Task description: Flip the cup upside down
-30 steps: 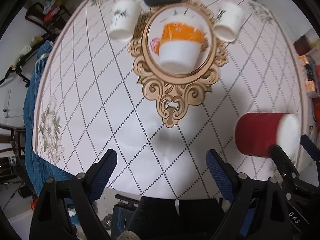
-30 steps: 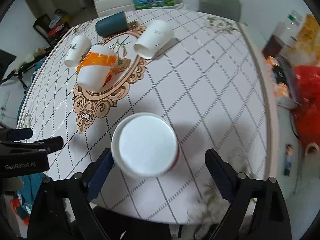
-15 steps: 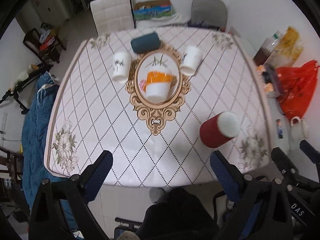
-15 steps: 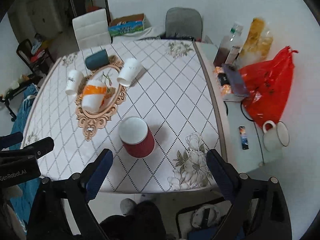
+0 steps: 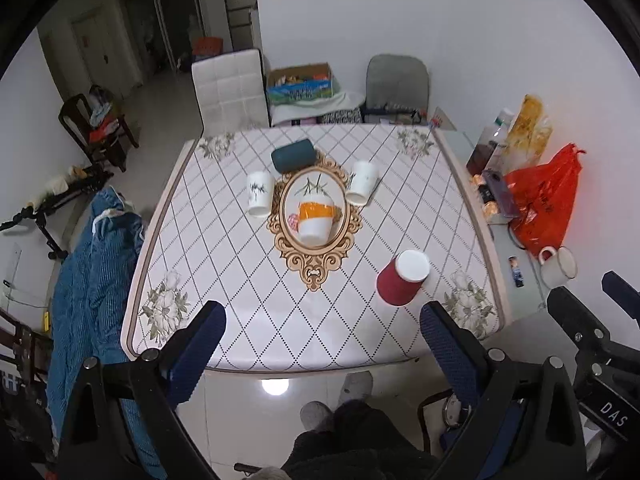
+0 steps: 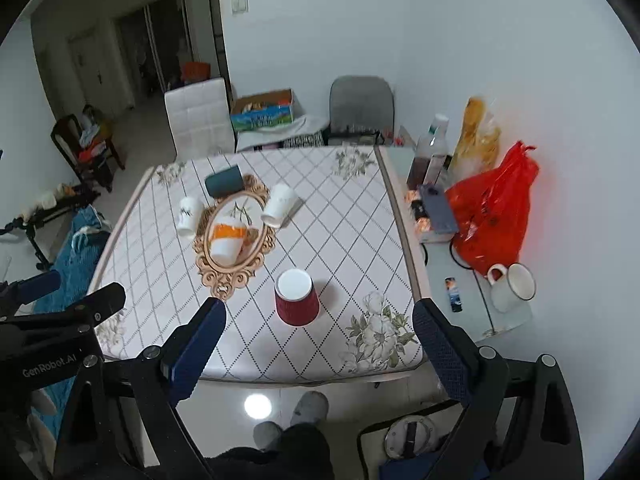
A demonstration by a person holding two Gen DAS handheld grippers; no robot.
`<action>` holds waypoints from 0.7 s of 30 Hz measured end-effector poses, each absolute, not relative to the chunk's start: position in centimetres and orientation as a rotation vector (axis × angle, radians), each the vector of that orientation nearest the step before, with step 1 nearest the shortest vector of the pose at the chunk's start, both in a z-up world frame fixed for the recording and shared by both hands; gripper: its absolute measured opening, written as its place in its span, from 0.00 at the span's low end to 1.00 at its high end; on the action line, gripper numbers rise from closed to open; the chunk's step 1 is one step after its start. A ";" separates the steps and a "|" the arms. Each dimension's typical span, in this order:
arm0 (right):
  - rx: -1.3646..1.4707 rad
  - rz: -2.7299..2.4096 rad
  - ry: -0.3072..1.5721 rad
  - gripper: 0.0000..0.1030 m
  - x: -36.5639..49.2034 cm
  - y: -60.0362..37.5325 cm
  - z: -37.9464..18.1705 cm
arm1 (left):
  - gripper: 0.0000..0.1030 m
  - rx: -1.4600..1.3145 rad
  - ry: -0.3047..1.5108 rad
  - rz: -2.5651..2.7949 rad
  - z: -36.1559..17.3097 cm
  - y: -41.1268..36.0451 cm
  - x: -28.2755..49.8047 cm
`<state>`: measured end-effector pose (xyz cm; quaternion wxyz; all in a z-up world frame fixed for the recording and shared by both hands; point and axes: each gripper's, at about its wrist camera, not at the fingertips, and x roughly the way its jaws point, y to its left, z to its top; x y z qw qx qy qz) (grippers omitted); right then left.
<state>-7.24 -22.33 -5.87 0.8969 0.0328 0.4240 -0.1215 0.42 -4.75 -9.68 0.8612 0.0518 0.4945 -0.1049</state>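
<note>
The red ribbed paper cup point(image 6: 296, 301) stands mouth-down, white base uppermost, at lower centre of the right wrist view on the diamond-patterned table point(image 6: 352, 232). Right gripper point(image 6: 318, 330) and left gripper point(image 5: 322, 332) both stand wide apart, empty and well clear of it. Judged light, thin-walled and crushable; grip gently across the mid-wall, not the rim.

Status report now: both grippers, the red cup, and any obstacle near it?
Left gripper open, empty. Right gripper open, empty, off the table. Red cup upside down, white base up. Nothing touching it.
</note>
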 end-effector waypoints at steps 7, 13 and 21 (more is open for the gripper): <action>0.072 -0.261 0.813 0.94 -11.0 -21.0 -1.1 | 0.96 0.099 0.982 -0.237 -6.1 -3.6 -1.9; 0.071 -0.261 0.787 0.94 -12.7 -20.1 1.3 | 0.96 0.086 0.962 -0.238 -4.4 -2.8 -3.0; 0.072 -0.256 0.775 0.94 -13.5 -19.3 2.8 | 0.96 0.079 0.949 -0.219 -3.2 -1.9 -4.1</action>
